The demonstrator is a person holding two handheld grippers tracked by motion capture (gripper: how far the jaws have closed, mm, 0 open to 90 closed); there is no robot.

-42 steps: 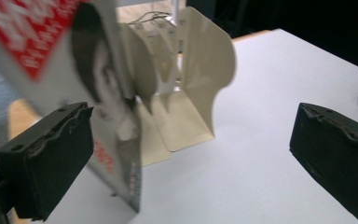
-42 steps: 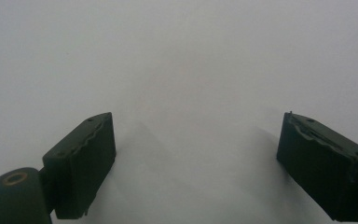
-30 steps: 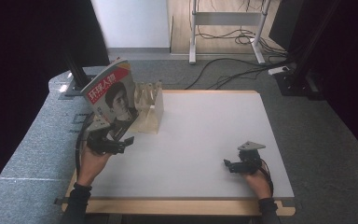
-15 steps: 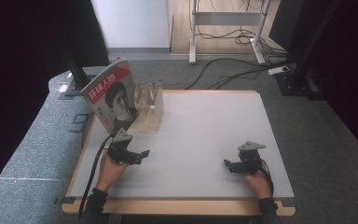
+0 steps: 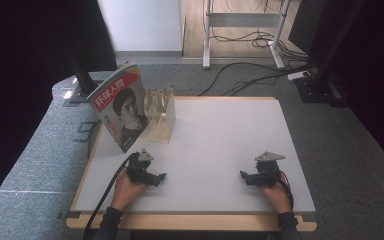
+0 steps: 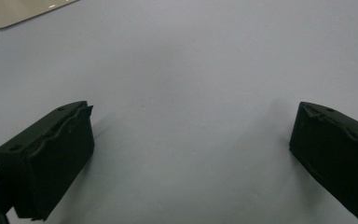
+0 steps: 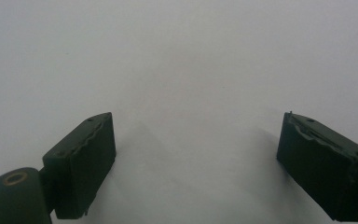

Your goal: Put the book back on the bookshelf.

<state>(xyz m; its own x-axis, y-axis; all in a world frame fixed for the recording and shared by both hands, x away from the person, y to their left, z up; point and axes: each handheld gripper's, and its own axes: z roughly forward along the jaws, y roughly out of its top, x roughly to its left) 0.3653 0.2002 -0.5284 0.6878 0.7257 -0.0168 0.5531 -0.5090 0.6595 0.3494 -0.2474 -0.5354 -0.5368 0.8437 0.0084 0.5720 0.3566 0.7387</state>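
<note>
Change vs. earlier frames: left gripper [image 5: 152, 176] has left the magazine [image 5: 121, 111] and come down to the tabletop [image 5: 220, 135] near the front-left corner; right gripper [image 5: 245, 176] unchanged near the front-right corner.

High view: magazine stands tilted at the back-left corner, leaning on the clear rack [image 5: 161, 114], front cover toward the person. Left gripper lies low on the tabletop, just in front of the magazine but apart from it, jaws apart w/ nothing between. Right gripper rests well apart, grey plate on top, jaws apart, empty.

Left gripper view: left gripper [image 6: 191, 154] w/ both jaws spread wide over bare tabletop [image 6: 191, 70]; a pale rack base [image 6: 9, 11] at the top-left corner of the view.

Right gripper view: right gripper [image 7: 196, 158] w/ jaws equally wide, nothing held, bare tabletop [image 7: 182, 60] ahead.

Step in hand (judged): placing looks done, hands parking. To do it well: keep the left gripper and its cable away from the magazine's lower edge, since a nudge could slide it off the rack; settle both grippers flat, jaws kept apart.
</note>
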